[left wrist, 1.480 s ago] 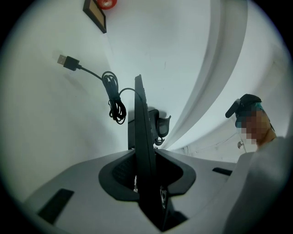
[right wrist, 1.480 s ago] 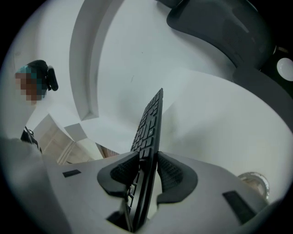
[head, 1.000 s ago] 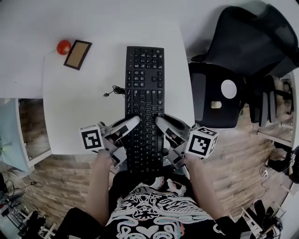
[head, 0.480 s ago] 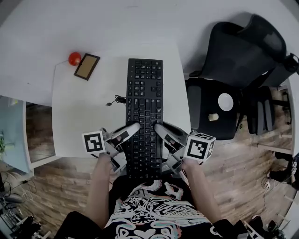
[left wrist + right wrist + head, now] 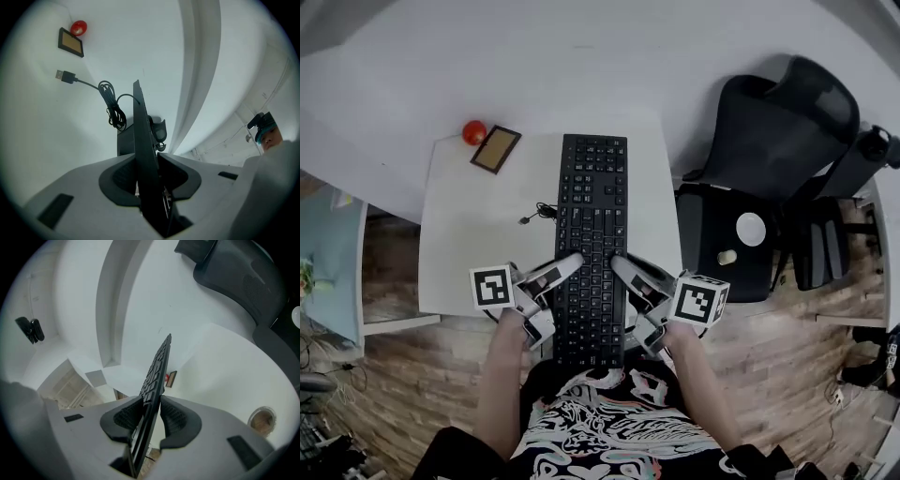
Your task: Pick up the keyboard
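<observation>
Left gripper and right gripper clamp the keyboard, long axis pointing straight ahead.

Black keyboard; white table; red ball; brown, dark-framed card; black chair.

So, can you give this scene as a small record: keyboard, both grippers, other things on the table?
keyboard: black, held at its near end
left gripper: shut on keyboard's left edge
right gripper: shut on keyboard's right edge
cable: coiled beside keyboard, plug on table
table's far left corner: red ball, framed board
</observation>
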